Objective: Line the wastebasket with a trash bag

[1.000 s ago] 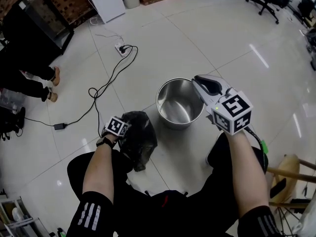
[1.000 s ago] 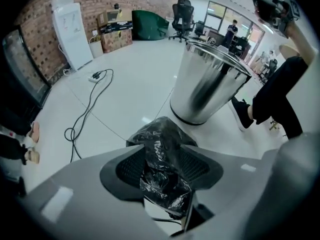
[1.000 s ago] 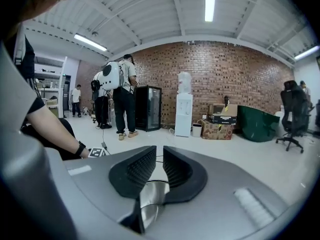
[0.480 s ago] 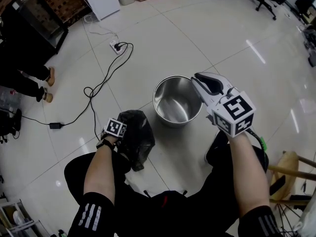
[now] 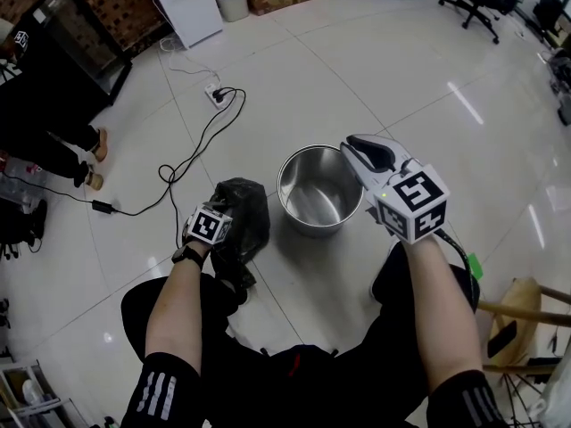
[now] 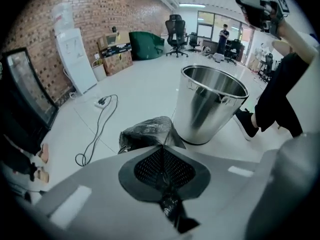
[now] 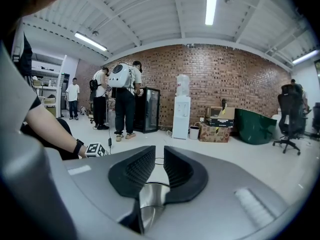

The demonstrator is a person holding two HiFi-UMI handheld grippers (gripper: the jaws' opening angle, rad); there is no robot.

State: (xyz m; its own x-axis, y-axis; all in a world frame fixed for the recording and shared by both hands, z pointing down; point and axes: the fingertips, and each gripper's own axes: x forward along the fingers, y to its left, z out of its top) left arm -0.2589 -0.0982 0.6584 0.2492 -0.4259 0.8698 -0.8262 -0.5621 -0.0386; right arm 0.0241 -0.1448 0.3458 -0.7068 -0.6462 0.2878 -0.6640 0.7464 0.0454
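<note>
Left tool [image 6: 162, 168] pinched shut on crumpled black plastic trash bag [image 6: 146, 132]; shiny steel wastebasket [image 6: 210, 106] stands just to its right, mouth up.

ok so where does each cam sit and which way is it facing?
Head view: on the person's head, facing steeply down at the wastebasket; left forearm and right forearm show.
Left gripper view: on the left tool, looking along jaws shut on the trash bag, towards the wastebasket; right forearm shows top right.
Right gripper view: on the right tool, facing level at a brick wall; its empty jaws have just been opening; left wrist shows at left.
Shared: head and left gripper views both show wastebasket and trash bag.
</note>
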